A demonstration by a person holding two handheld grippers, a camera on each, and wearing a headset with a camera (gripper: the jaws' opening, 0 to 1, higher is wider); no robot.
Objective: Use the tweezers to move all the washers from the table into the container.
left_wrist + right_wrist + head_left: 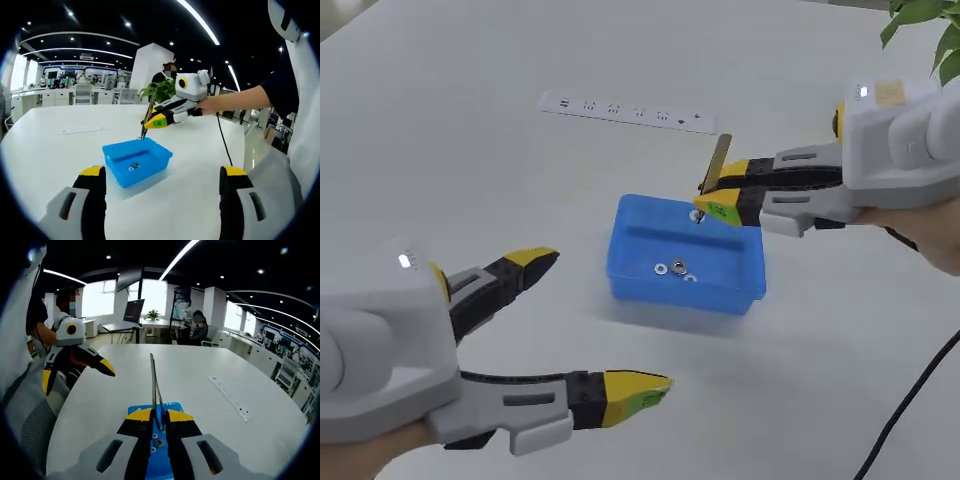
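A blue container (pixel 682 292) sits mid-table with three washers (pixel 677 268) on its floor. My right gripper (pixel 718 193) is shut on brass tweezers (pixel 720 152) above the container's far rim. A small washer (pixel 697 216) appears at the tweezers' lower tip. In the right gripper view the tweezers (pixel 154 385) stand between the closed jaws of my right gripper (pixel 159 415), with the container (pixel 151 464) below. My left gripper (pixel 600 325) hangs open at the near left, holding nothing. The left gripper view has its jaws spread wide (pixel 162 172) before the container (pixel 150 167).
A white power strip (pixel 625 110) lies on the table beyond the container. A black cable (pixel 910 400) trails at the right. Plant leaves (pixel 930 30) hang at the top right corner. People stand in the room behind the table.
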